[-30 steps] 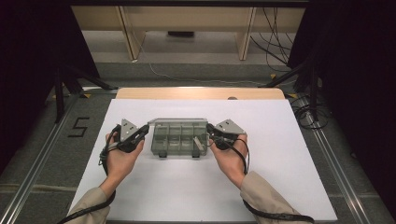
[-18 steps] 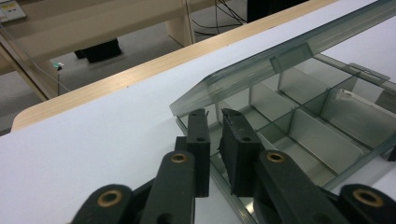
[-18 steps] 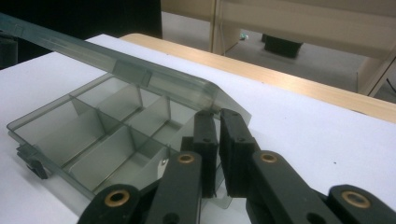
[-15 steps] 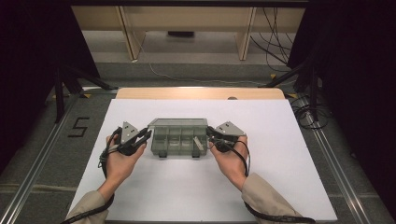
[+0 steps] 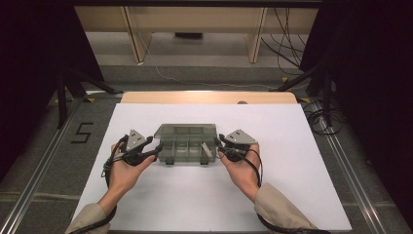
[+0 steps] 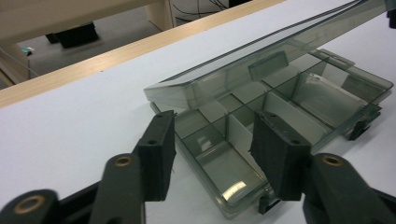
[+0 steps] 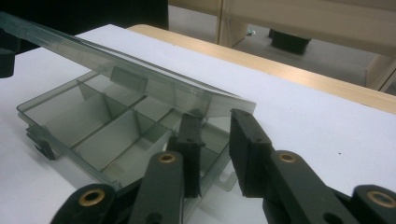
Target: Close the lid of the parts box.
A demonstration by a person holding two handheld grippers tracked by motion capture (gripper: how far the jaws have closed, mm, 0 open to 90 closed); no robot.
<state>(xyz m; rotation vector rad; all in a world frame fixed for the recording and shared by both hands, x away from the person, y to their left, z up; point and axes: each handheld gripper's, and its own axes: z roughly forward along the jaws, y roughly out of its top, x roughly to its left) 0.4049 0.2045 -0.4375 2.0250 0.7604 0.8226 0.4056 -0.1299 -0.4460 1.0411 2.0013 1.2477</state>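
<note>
Opening the compartment box on the desk

My left gripper [image 5: 155, 149] stands released at the 9 o'clock end of the smoky plastic box [image 5: 186, 146], its jaws apart astride the near corner wall; my right gripper [image 5: 217, 145], at the 3 o'clock end, also stands parted around that end wall, not pinching. The box sits mid-desk [image 5: 292, 185], its hinged lid [image 6: 261, 60] raised partway towards 12 o'clock, its latches free. I judge unlatching done; swinging the lid fully back remains, and the compartments [image 7: 93, 122] look empty
</note>
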